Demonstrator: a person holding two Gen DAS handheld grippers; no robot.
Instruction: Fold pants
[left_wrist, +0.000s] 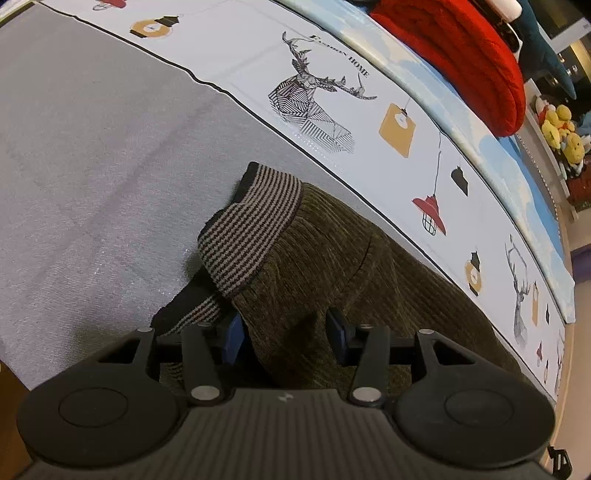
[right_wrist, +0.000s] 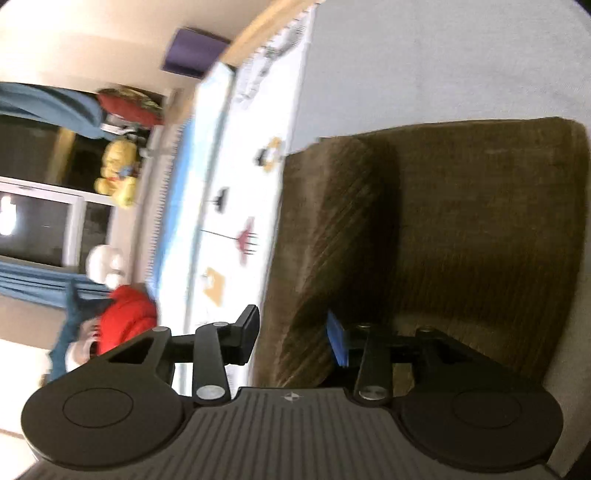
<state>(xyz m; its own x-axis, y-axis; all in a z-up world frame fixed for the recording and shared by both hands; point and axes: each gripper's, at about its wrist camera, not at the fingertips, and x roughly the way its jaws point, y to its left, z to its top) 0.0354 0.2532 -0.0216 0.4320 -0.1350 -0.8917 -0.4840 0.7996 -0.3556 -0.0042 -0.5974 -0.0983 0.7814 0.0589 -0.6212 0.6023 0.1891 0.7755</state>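
The olive-brown corduroy pants (left_wrist: 332, 258) lie on the grey bedspread (left_wrist: 92, 166). Their striped knit waistband (left_wrist: 251, 225) is turned over at the near left end. My left gripper (left_wrist: 285, 334) points steeply down over them. A ridge of the fabric sits between its blue pads (left_wrist: 232, 334), and the jaws are open. In the blurred, rolled right wrist view the pants (right_wrist: 461, 221) lie folded into a thick block. My right gripper (right_wrist: 293, 339) stands open at the block's edge. One finger (right_wrist: 247, 332) is over the white border and the blue pad (right_wrist: 337, 343) is beside the fabric.
A white border (left_wrist: 314, 92) printed with deer and lamps runs along the bedspread, with a light blue strip behind it. A red knit item (left_wrist: 461, 48) lies at the far side. Yellow plush toys (left_wrist: 561, 133) sit on a shelf beyond, and a window (right_wrist: 37, 221) shows in the right wrist view.
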